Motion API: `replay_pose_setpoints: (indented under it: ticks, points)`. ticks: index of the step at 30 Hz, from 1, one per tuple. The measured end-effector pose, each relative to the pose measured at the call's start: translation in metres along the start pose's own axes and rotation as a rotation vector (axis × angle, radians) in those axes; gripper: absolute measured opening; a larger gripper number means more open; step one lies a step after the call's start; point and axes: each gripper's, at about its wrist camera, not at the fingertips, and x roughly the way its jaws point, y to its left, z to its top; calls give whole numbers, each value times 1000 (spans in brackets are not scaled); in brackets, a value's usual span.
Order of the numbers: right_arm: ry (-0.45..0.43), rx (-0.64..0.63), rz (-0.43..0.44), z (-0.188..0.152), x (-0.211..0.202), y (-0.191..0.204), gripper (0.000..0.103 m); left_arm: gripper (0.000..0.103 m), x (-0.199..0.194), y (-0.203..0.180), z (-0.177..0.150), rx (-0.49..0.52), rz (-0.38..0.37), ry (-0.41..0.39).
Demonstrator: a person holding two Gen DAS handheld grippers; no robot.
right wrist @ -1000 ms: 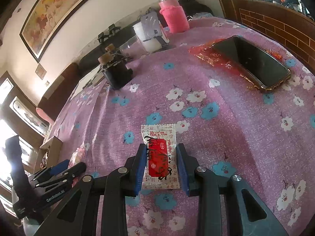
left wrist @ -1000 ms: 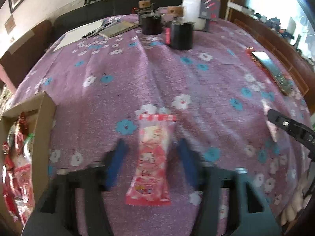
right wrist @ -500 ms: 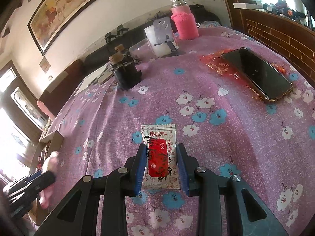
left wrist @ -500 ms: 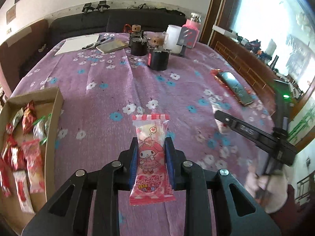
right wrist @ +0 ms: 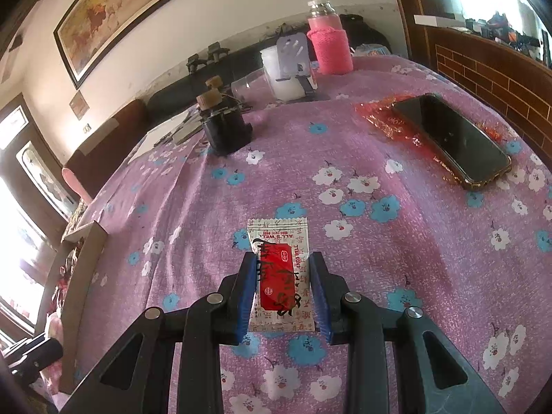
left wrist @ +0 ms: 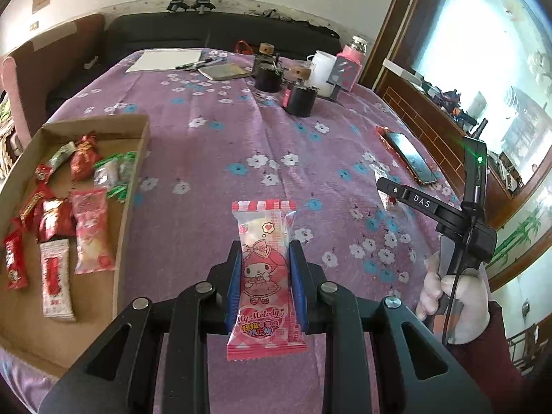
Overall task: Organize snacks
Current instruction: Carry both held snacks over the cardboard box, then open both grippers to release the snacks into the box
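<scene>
My left gripper (left wrist: 265, 276) is shut on a pink My Melody candy packet (left wrist: 265, 276) and holds it above the purple flowered tablecloth (left wrist: 214, 145). A cardboard box (left wrist: 132, 179) with several red, pink and green snack packets (left wrist: 55, 217) lies to its left. My right gripper (right wrist: 283, 286) is shut on a white packet with a red label (right wrist: 280, 276), low over the cloth. The right gripper also shows in the left wrist view (left wrist: 431, 207), held by a hand at the right. The box edge shows in the right wrist view (right wrist: 82, 276) at the left.
A phone (right wrist: 448, 138) lies on a red wrapper at the right. Black jars with cork lids (right wrist: 220, 127), a white cup (right wrist: 283, 72) and a pink bottle (right wrist: 327, 38) stand at the back. Paper, pens and a notebook (left wrist: 224, 70) lie at the far end.
My left gripper closed on the pink packet and lifted it off the cloth, rising and pulling back so the box shows fully. My right gripper stayed shut on its packet, barely moving.
</scene>
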Motion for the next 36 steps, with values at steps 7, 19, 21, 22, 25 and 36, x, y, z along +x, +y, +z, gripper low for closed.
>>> replay_pose_setpoints:
  ticks: [7,19,21,22,25,36]
  points:
    - [19,-72,86,-11,-29,36,32,23,-20,30,-6,-57,13,-29]
    - [70,-260,256,-35,-48,154,32,23,-64,110,-12,-215,86,-118]
    - [90,-287,286,-40,-45,174,32,23,-70,128,-15,-250,107,-127]
    - [103,-310,304,-45,-43,188,31,23,-73,137,-17,-267,117,-129]
    - [133,-359,342,-56,-37,221,31,23,-76,163,-25,-323,143,-123]
    - [244,-479,426,-95,-12,310,31,23,-58,207,-46,-393,174,-36]
